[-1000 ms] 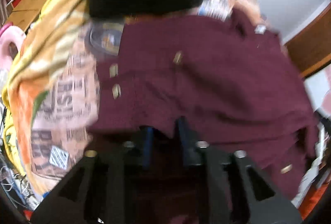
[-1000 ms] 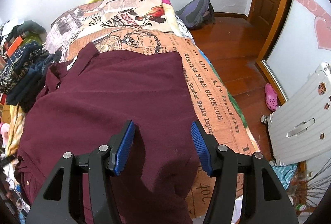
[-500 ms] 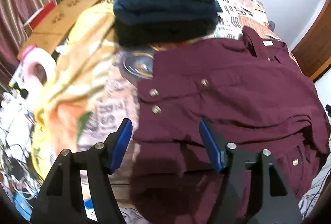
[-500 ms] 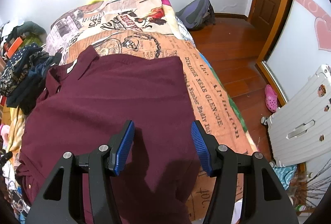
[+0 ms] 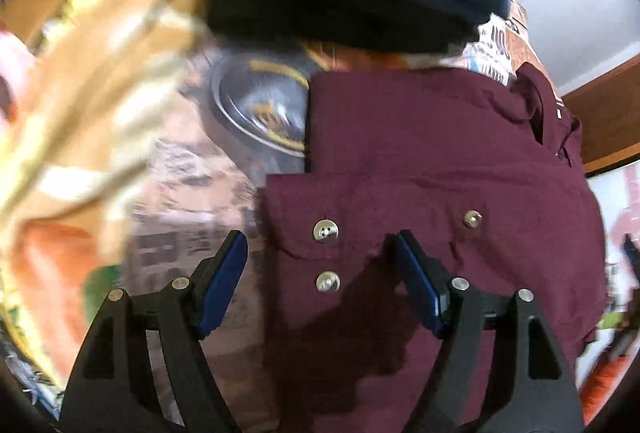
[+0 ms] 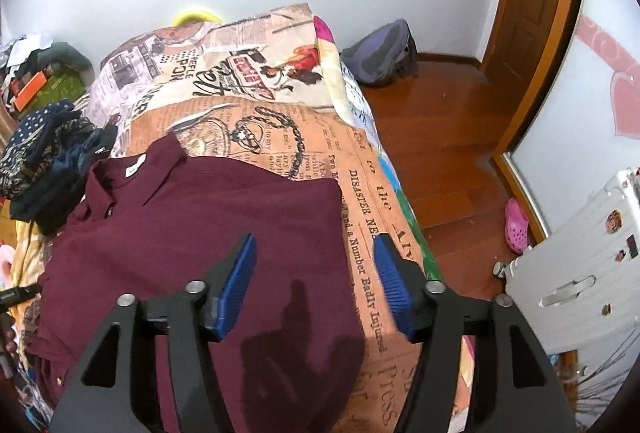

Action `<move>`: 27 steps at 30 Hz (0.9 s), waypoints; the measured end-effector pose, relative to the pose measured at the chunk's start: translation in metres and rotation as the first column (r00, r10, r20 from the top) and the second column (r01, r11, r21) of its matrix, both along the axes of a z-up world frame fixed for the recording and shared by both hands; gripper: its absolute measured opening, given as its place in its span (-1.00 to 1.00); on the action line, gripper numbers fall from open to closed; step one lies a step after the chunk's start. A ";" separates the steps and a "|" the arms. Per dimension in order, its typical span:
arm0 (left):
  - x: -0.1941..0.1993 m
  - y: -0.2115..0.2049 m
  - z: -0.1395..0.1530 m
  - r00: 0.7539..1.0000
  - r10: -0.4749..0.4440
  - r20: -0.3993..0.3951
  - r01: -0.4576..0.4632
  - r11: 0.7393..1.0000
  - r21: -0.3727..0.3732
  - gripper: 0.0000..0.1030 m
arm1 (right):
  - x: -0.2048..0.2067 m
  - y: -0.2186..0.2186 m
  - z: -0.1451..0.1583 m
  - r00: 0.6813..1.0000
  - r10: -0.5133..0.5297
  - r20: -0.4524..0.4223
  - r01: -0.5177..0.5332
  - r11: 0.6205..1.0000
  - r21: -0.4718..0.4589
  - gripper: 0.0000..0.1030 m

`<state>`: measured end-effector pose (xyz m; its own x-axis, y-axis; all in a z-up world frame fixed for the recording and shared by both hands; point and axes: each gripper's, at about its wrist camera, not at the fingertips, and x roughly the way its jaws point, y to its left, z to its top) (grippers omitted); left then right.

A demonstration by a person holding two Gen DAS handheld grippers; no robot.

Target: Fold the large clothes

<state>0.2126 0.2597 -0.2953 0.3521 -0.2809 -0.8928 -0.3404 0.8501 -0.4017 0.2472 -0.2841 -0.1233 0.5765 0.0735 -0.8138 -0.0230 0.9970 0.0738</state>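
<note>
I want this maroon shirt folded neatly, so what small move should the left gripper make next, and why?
Probably lower the left gripper onto the buttoned cuff and close. Its jaws are opening with nothing pressed between them, and the cuff lies right between the pads, atop the maroon shirt.

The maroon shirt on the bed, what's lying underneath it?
The maroon shirt lies on a newspaper-print bedspread, which shows past its edges. In the left view a round printed emblem disappears under its edge. Anything else beneath is covered.

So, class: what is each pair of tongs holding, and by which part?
Nothing: left tongs and right tongs are opening above the shirt.
</note>
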 end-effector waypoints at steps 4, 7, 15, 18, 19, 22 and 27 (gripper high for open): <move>0.012 0.009 -0.024 1.000 -0.003 -0.021 -0.001 0.987 -0.162 0.46 | 0.018 -0.013 -0.014 0.997 0.016 -0.072 -0.012 0.998 0.066 0.18; 0.018 0.011 -0.028 1.000 -0.011 -0.017 0.008 0.979 -0.204 0.52 | 0.028 -0.021 -0.023 0.995 0.011 -0.099 -0.003 0.996 0.085 0.18; 0.031 0.008 -0.026 0.998 -0.006 0.062 0.018 0.978 -0.205 0.48 | 0.054 -0.029 -0.066 0.975 0.069 -0.211 -0.027 0.980 0.195 0.18; 0.035 -0.003 -0.020 0.995 -0.013 0.100 0.032 0.980 -0.196 -0.11 | 0.061 -0.029 -0.079 0.969 0.083 -0.231 -0.021 0.966 0.258 0.18; 0.037 -0.005 -0.020 0.995 0.002 0.095 0.019 0.975 -0.221 -0.31 | 0.063 -0.031 -0.080 0.971 0.073 -0.226 -0.009 0.962 0.271 0.17; 0.042 -0.012 -0.011 0.998 0.029 0.062 -0.017 0.981 -0.192 -0.58 | 0.071 -0.032 -0.081 0.970 0.078 -0.231 0.003 0.944 0.329 -0.51; 0.048 -0.033 0.035 0.995 -0.042 0.093 0.038 0.998 0.040 -0.73 | 0.069 -0.015 -0.054 0.982 0.104 -0.159 -0.065 0.970 0.233 -0.78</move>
